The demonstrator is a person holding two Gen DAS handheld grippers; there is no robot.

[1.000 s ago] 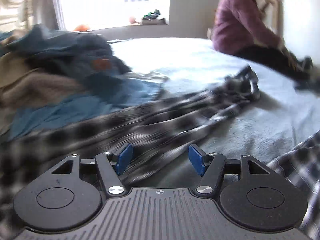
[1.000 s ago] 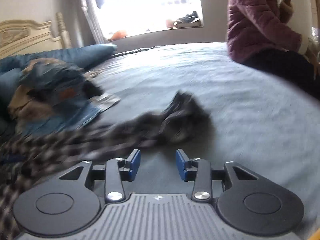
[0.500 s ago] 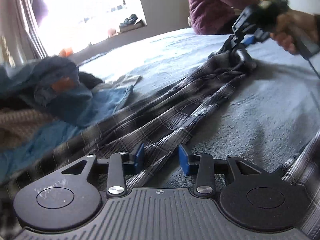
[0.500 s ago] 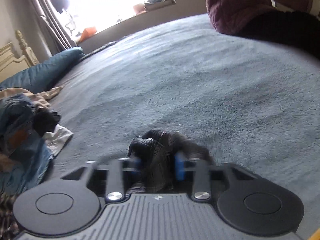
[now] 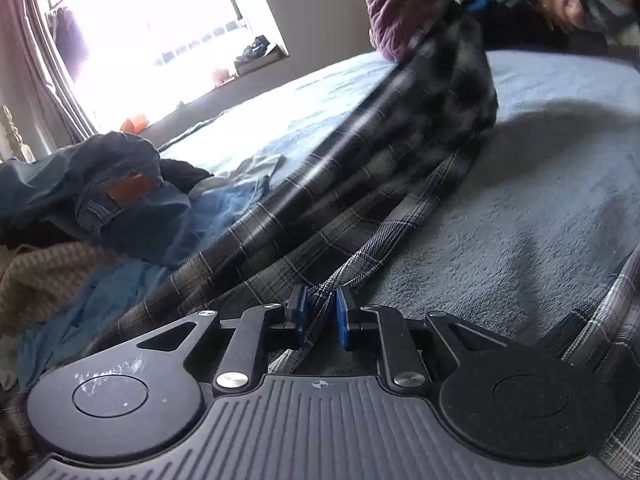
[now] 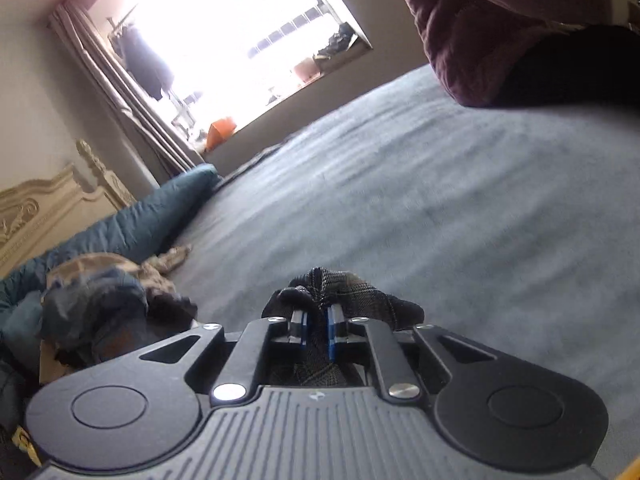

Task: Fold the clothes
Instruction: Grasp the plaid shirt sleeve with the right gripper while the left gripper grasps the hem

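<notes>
A dark plaid garment [image 5: 360, 184] stretches across the grey-blue bed [image 5: 540, 208]. My left gripper [image 5: 321, 312] is shut on one bunched end of it, low over the bed. My right gripper [image 6: 317, 326] is shut on the other bunched end [image 6: 340, 288] and holds it lifted. The right gripper also shows in the left wrist view [image 5: 480, 0] at the top right, with the plaid cloth hanging from it.
A pile of jeans and other clothes [image 5: 100, 200] lies on the left of the bed. A blue pillow [image 6: 132, 224] and a cream headboard [image 6: 44, 208] stand behind it. A person in a purple jacket [image 6: 500, 20] sits on the far right. A bright window [image 6: 224, 40] is at the back.
Both grippers have closed on the plaid garment. The right gripper has lifted its end up off the bed, pulling the cloth taut between the two.
</notes>
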